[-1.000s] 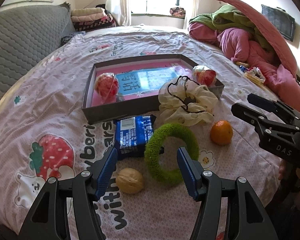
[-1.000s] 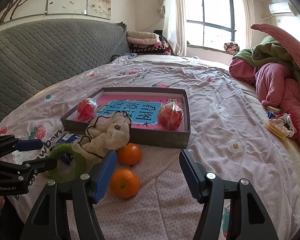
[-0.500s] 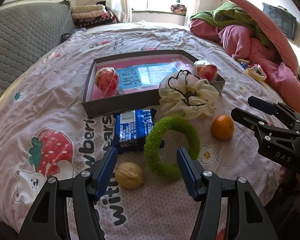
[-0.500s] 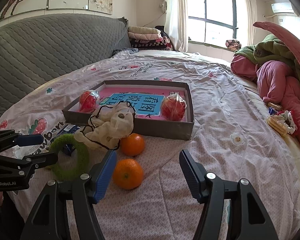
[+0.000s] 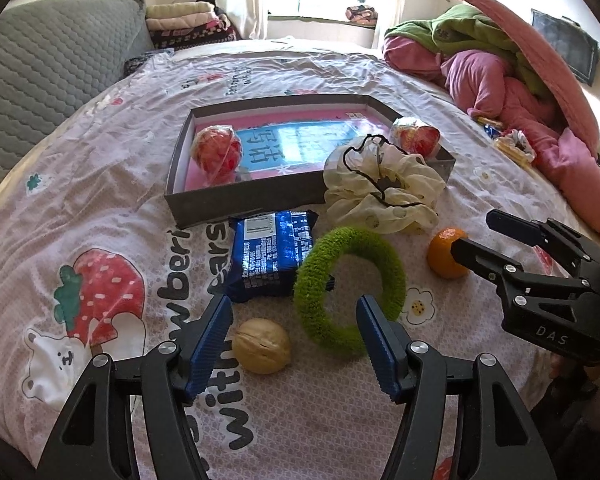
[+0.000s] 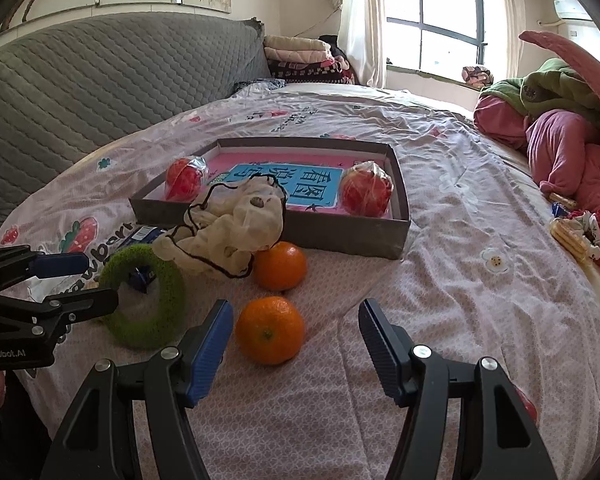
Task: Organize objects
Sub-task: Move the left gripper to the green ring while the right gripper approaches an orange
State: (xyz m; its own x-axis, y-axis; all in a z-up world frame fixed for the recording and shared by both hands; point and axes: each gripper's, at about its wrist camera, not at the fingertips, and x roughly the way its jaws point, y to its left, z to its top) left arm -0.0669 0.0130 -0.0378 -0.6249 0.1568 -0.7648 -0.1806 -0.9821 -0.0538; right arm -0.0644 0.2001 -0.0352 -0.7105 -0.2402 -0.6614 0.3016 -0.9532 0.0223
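A grey box (image 5: pixel 236 209) with a pink floor holds two wrapped red apples (image 5: pixel 216 150) (image 5: pixel 416 140). In front of it lie a cream scrunchie (image 5: pixel 384 192), a blue snack packet (image 5: pixel 270 256), a green fuzzy ring (image 5: pixel 350 284), a walnut (image 5: pixel 262 346) and an orange (image 5: pixel 440 256). My left gripper (image 5: pixel 293 320) hovers over the walnut and the ring's near edge; its jaws are opening and touch neither. My right gripper (image 6: pixel 295 320) stands open above a second orange (image 6: pixel 270 330), which lies by its left finger, untouched. Another orange (image 6: pixel 280 266) rests behind it.
A heap of pink and green bedding (image 5: pixel 500 76) fills the right side. Snack packets (image 6: pixel 572 232) lie near it. A grey quilted headboard (image 6: pixel 100 80) runs along the left, with folded blankets (image 6: pixel 300 56) by the window. The bed's edge lies just below both grippers.
Almost nothing differs: both grippers hover in about the same place and every object lies where it was.
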